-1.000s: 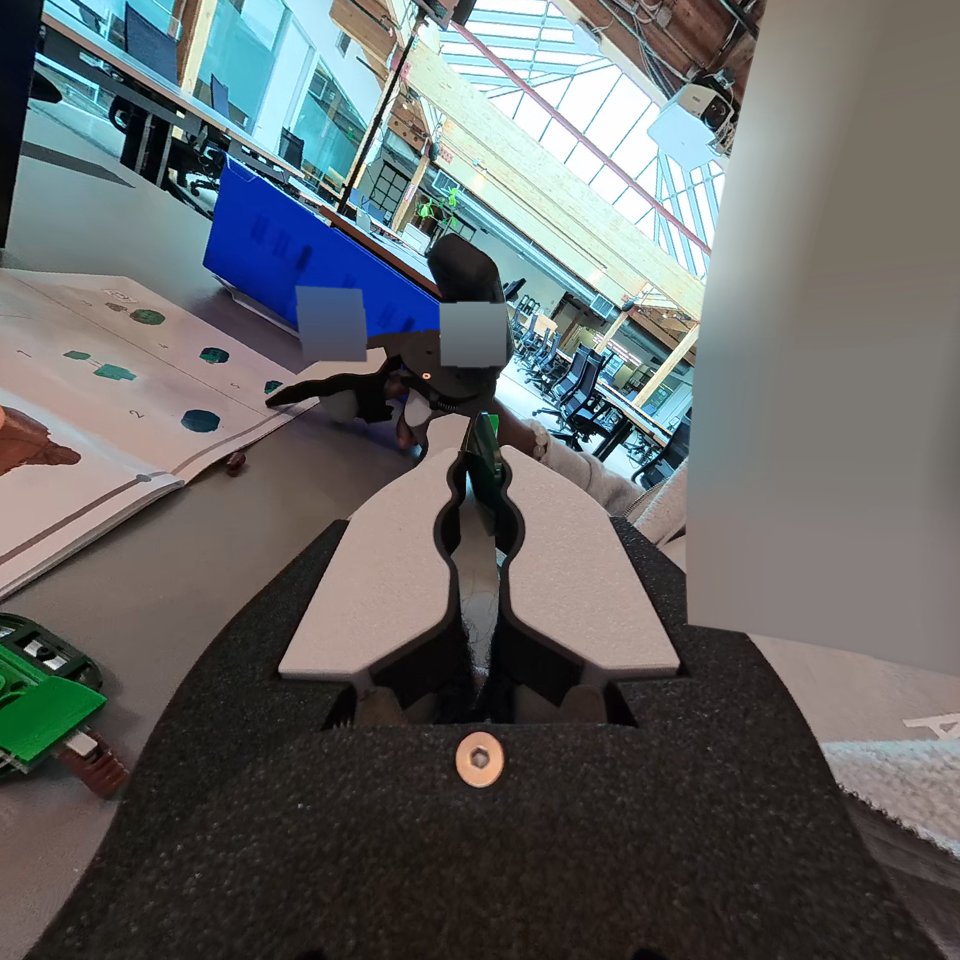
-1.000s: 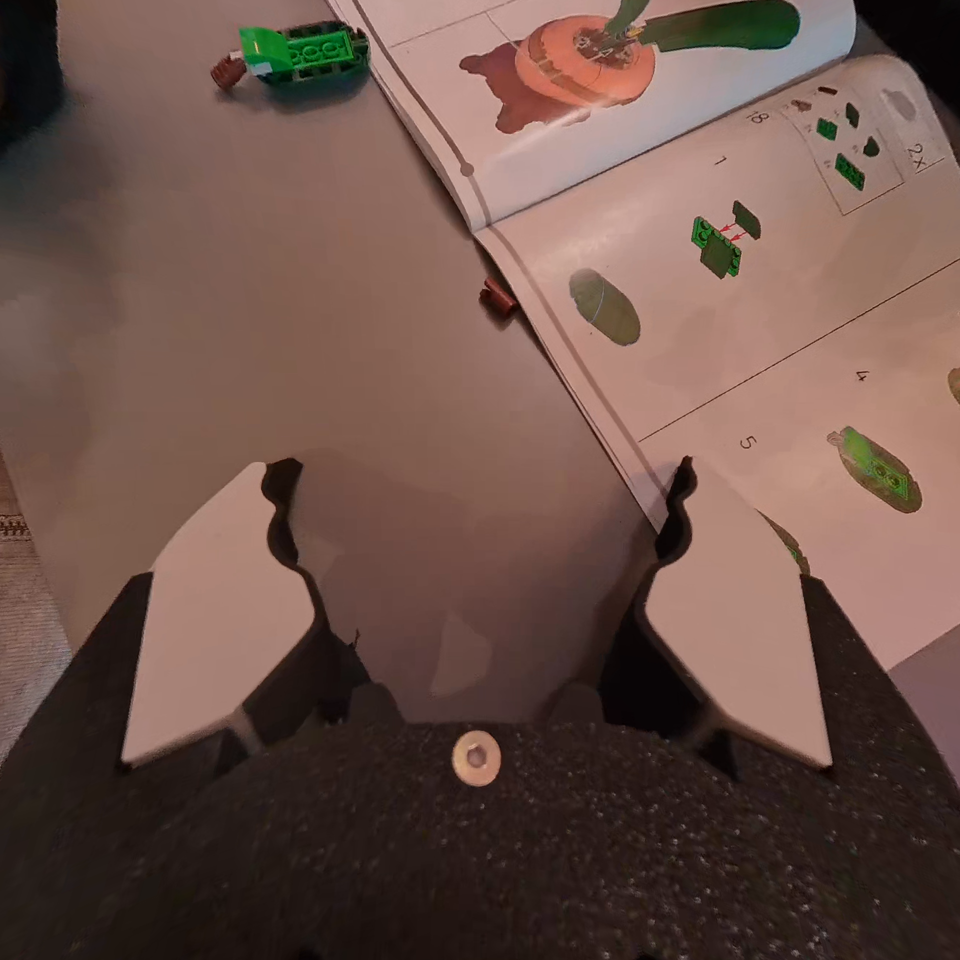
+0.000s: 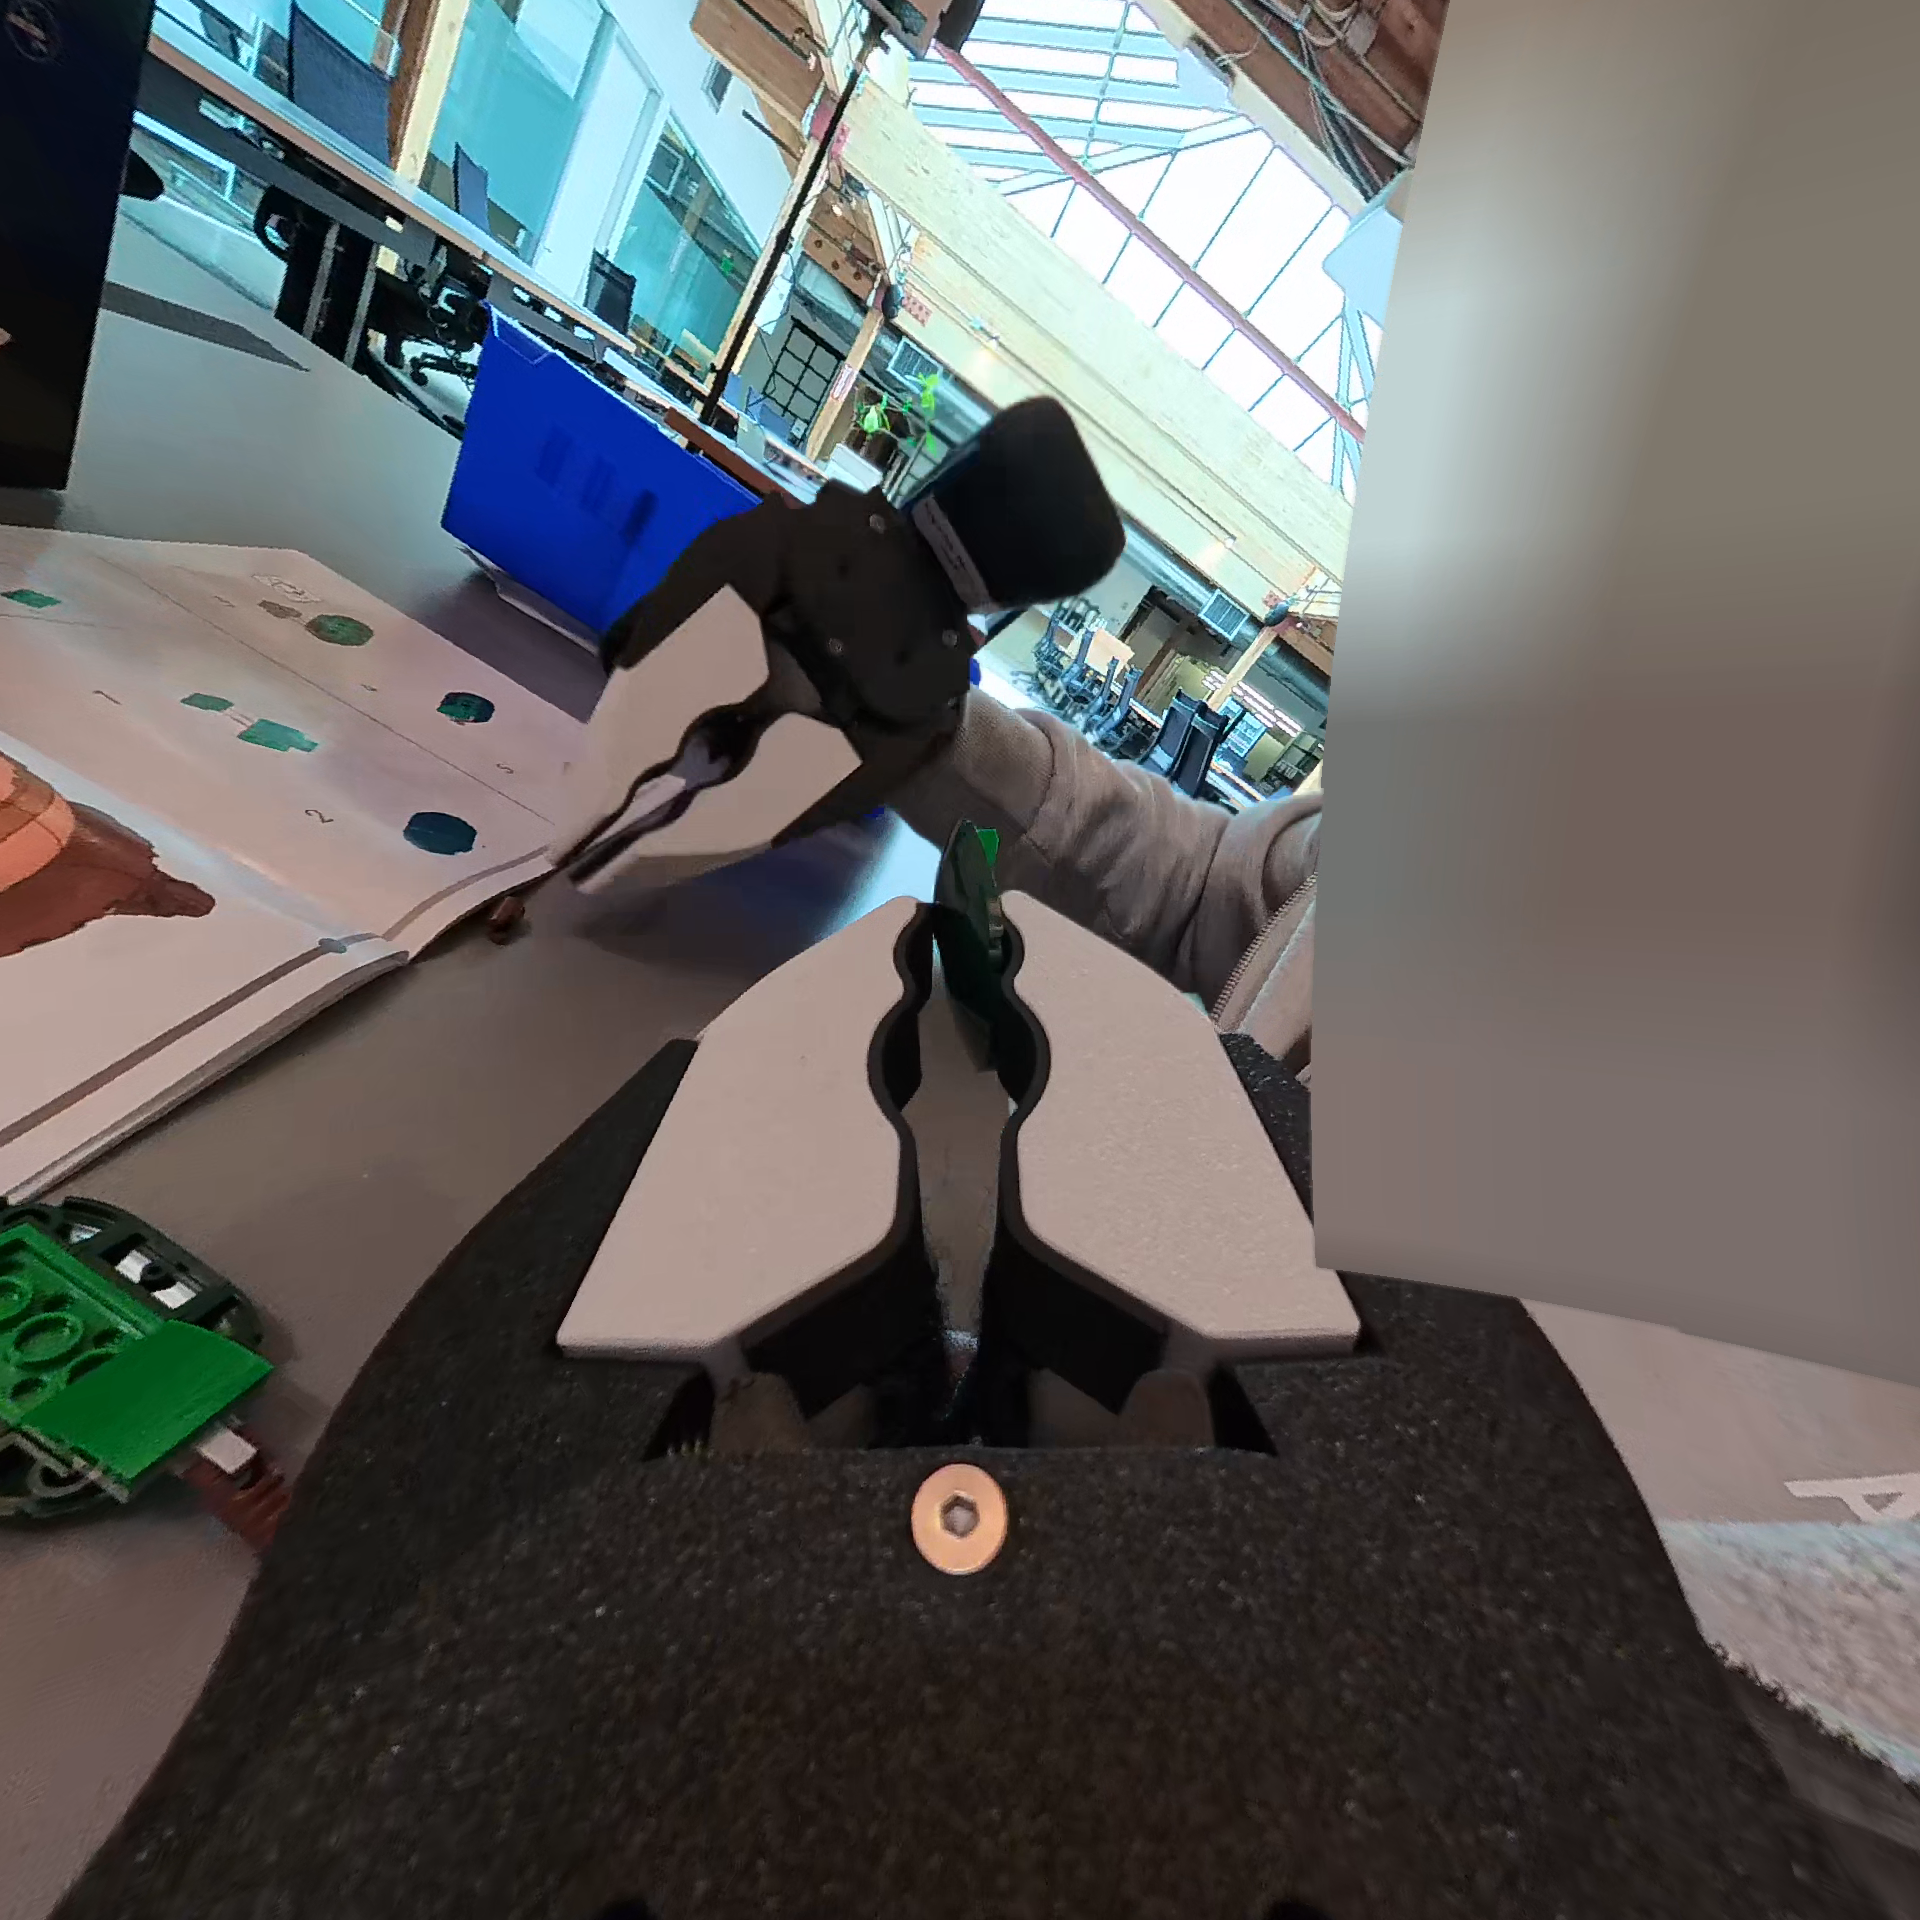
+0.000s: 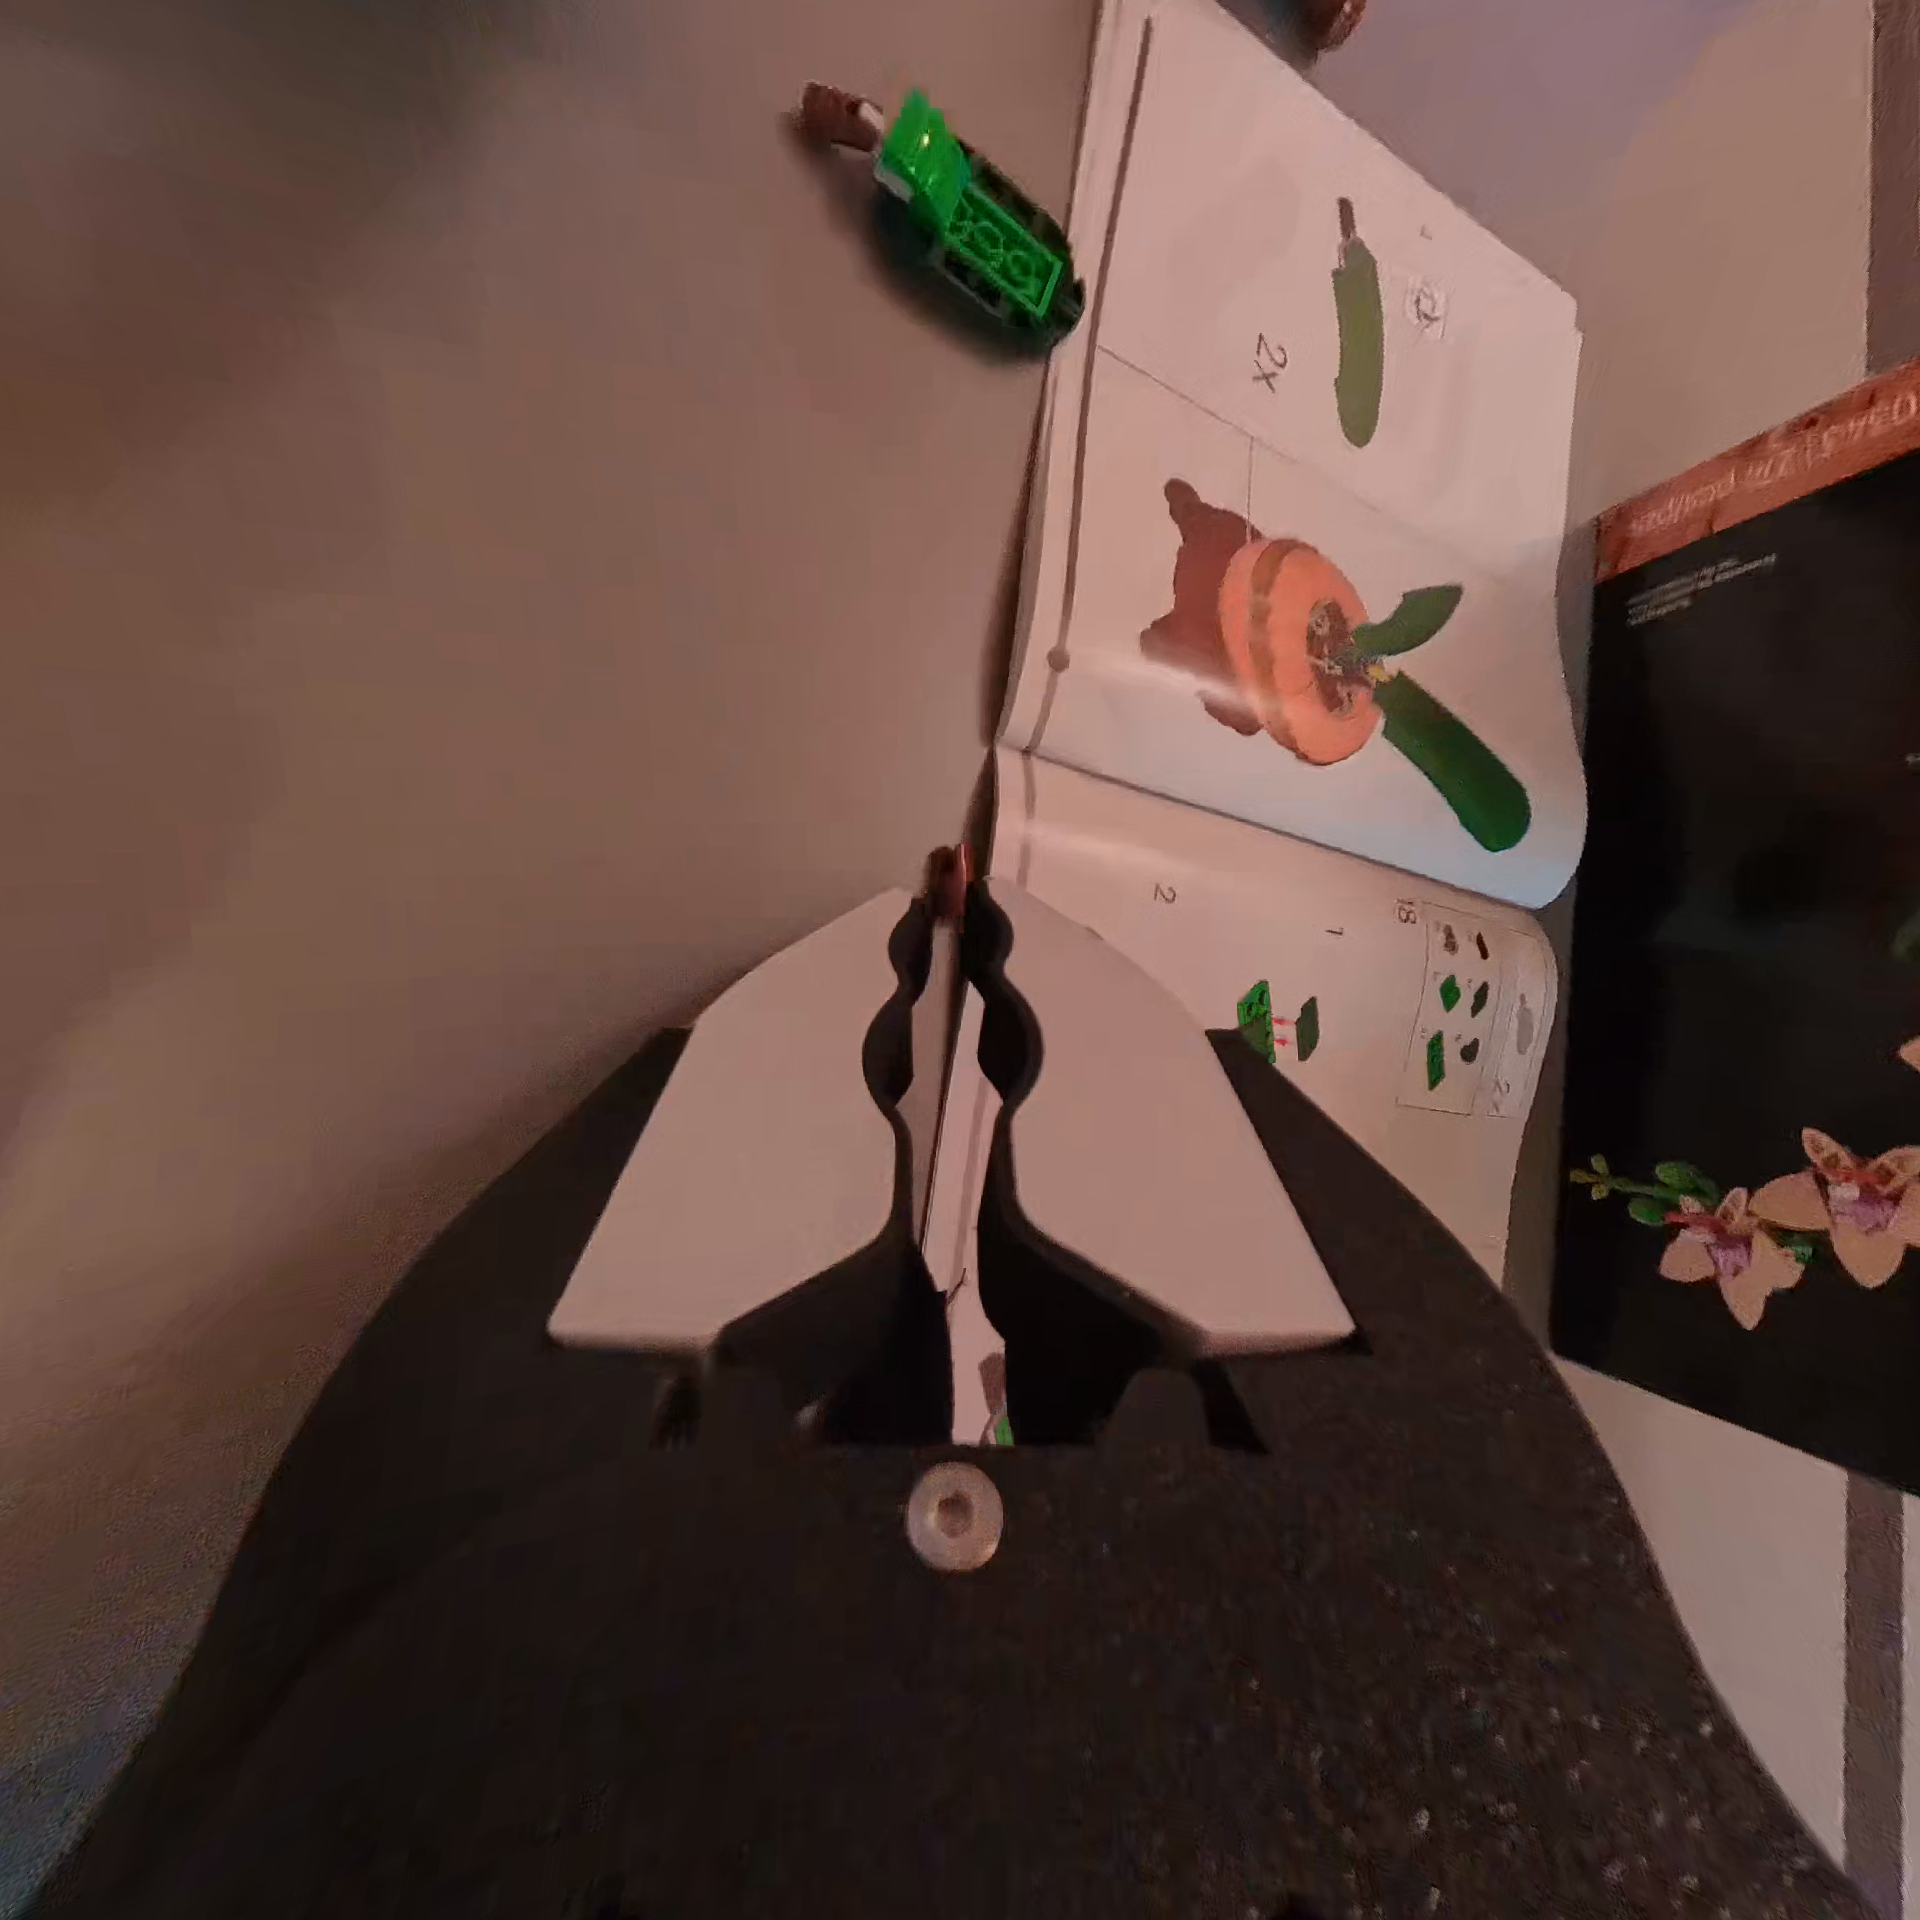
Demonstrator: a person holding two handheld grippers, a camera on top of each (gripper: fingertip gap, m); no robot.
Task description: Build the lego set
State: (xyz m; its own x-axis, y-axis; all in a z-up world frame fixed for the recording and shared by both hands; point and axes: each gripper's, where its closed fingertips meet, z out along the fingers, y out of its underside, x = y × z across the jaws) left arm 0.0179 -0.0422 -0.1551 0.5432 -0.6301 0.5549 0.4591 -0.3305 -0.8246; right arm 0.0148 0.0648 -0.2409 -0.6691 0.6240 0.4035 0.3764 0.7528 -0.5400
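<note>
Two grippers in play, both with jaws drawn nearly together.

Left wrist view: the left gripper (image 3: 961, 925) is lifted off the grey table (image 3: 436, 1049), jaws narrow and pinched on a dark green lego piece (image 3: 971, 914) that stands on edge between the tips and sticks up past them. Farther off, the right gripper (image 3: 592, 857) angles down to the table at the near edge of the open instruction booklet (image 3: 208, 790), its jaws almost closed. A small brown lego piece (image 3: 506, 920) lies on the table just at those tips; contact cannot be told from here. A grey sleeve (image 3: 1122, 821) runs back behind that gripper. At the lower left, a partly built green lego assembly (image 3: 94, 1361) rests on the table, a brown part at its near end. A blue bin (image 3: 571, 509) stands behind the booklet.

Right wrist view: frame somewhat blurred. The right gripper (image 4: 951, 899) has its jaws narrow, and the small brown lego piece (image 4: 948, 871) sits right at the tips, seemingly nipped between them, beside the booklet's (image 4: 1299, 520) spine edge. The green lego assembly (image 4: 971, 223) lies on the table (image 4: 520, 623) well beyond, close to the booklet's far corner. A dark box (image 4: 1756, 935) printed with flowers lies to the right of the booklet.
</note>
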